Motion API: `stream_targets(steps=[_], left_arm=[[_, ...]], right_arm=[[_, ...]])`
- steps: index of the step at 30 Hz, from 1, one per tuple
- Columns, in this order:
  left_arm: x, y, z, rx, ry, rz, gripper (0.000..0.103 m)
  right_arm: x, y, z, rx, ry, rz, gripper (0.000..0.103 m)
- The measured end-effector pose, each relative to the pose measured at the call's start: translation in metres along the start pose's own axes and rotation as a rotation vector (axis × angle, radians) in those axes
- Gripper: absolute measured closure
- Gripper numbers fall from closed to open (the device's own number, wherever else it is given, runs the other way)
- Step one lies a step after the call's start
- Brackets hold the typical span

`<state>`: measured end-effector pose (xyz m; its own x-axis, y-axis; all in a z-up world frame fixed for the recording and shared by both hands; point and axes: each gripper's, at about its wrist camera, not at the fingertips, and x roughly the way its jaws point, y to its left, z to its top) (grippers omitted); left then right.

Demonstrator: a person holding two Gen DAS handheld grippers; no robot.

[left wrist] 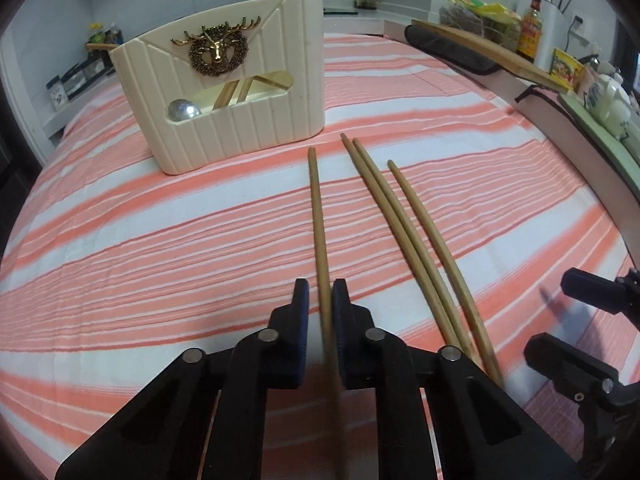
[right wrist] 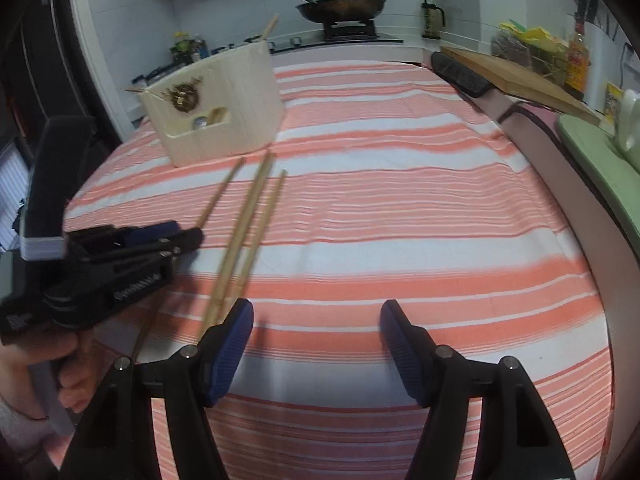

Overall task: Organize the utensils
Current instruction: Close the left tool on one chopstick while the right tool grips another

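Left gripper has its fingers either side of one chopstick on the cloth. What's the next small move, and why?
Probably close the left gripper on the single chopstick and lift it toward the cream holder. Its fingers straddle that stick with slight gaps, three more chopsticks lie to its right, and the right gripper is open and empty.

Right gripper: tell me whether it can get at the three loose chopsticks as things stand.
Probably yes. The right gripper is open and empty, and the three loose chopsticks lie bare on the striped cloth just to its left. The left gripper, around a fourth chopstick, sits close and could crowd it.
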<state>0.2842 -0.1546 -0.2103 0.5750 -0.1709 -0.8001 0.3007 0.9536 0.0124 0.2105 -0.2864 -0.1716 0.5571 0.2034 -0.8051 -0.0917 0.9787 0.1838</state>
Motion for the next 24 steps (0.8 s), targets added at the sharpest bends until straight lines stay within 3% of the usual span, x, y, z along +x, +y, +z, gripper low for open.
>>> stream_targets(steps=[1,3,5,10,12,22,24], left_arm=[[-0.003,0.003,-0.003,-0.003,0.0,-0.002,0.096],[-0.007,0.01,-0.007,-0.014,0.006,0.001,0.097],[-0.011,0.021,-0.012,-0.033,0.009,0.007,0.097],[-0.02,0.044,-0.028,-0.059,0.0,0.053,0.097],[-0.023,0.055,-0.033,-0.078,0.001,0.066,0.097],[-0.066,0.161,-0.089,-0.262,0.028,0.136,0.096],[-0.069,0.175,-0.095,-0.29,0.029,0.131,0.077]], right_arm=[[0.004,0.007,0.002,-0.011,0.013,0.023,0.038],[0.018,0.015,0.004,-0.005,0.067,0.033,0.067],[0.029,0.016,0.004,0.012,0.087,0.018,0.073],[0.034,0.028,0.007,-0.019,0.105,-0.024,0.074],[0.036,0.035,0.009,-0.084,0.112,-0.113,0.095],[0.0,-0.017,-0.016,-0.038,0.083,-0.278,0.095],[-0.006,-0.023,-0.017,-0.033,0.046,-0.262,0.089]])
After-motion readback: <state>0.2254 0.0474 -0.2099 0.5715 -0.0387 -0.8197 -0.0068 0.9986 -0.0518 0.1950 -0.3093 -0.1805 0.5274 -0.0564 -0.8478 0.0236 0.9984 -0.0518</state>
